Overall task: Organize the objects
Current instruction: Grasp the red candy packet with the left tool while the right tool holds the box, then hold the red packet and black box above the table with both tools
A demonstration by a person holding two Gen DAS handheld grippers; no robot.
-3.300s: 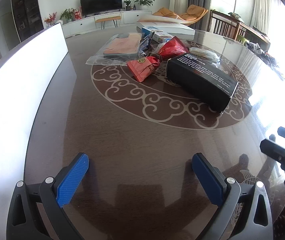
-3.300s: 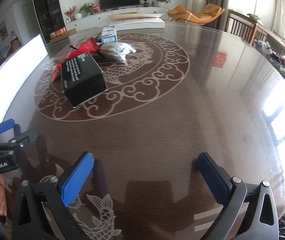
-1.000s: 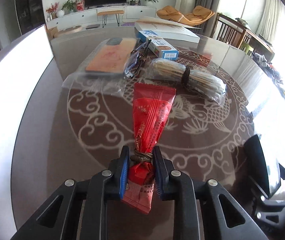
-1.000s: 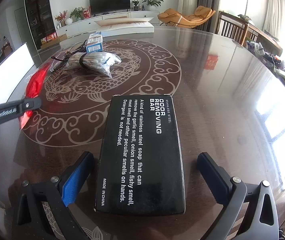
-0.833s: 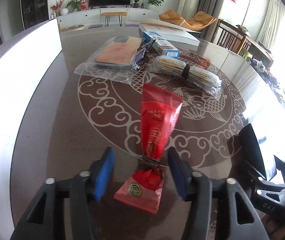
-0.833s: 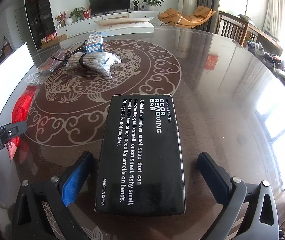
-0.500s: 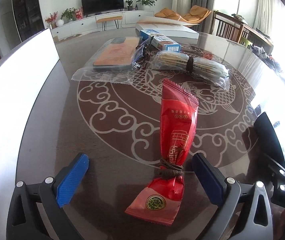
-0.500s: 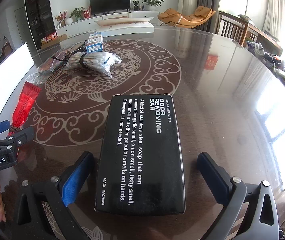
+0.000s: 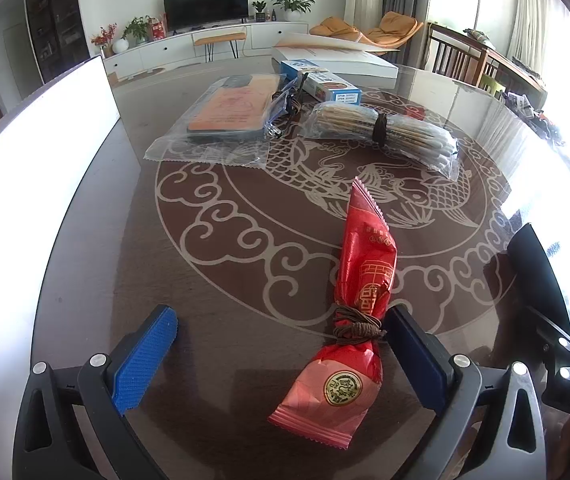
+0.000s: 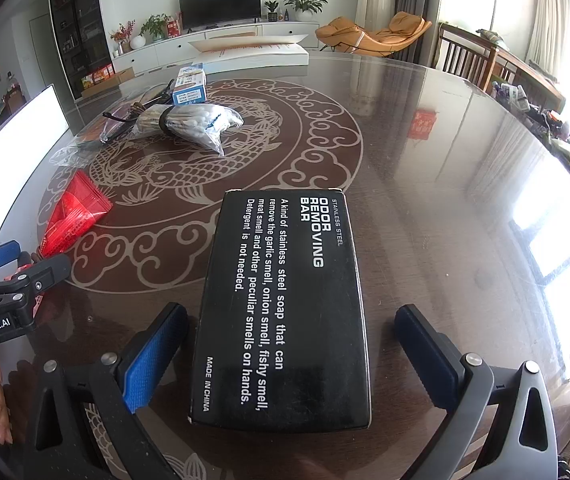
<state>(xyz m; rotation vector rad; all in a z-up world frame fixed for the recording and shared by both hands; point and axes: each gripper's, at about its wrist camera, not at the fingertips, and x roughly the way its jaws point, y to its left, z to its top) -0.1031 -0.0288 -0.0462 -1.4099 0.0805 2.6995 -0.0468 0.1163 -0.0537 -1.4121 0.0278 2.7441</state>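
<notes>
Left gripper (image 9: 281, 354) is spread wide, the red foil snack packet tied with brown cord (image 9: 355, 312) lying loose at lower centre on the glossy patterned table (image 9: 225, 264). Right gripper (image 10: 291, 354) gapes too, straddling the flat black printed box (image 10: 285, 308) mid-frame without gripping it.

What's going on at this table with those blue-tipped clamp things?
A person is tidying items on a glossy brown round table, holding tongs in each hand. The left tongs are open around a red foil snack packet tied with brown cord, which lies flat on the table. The right tongs are open around a black cardboard box with white lettering. Neither item is gripped at this moment.
</notes>
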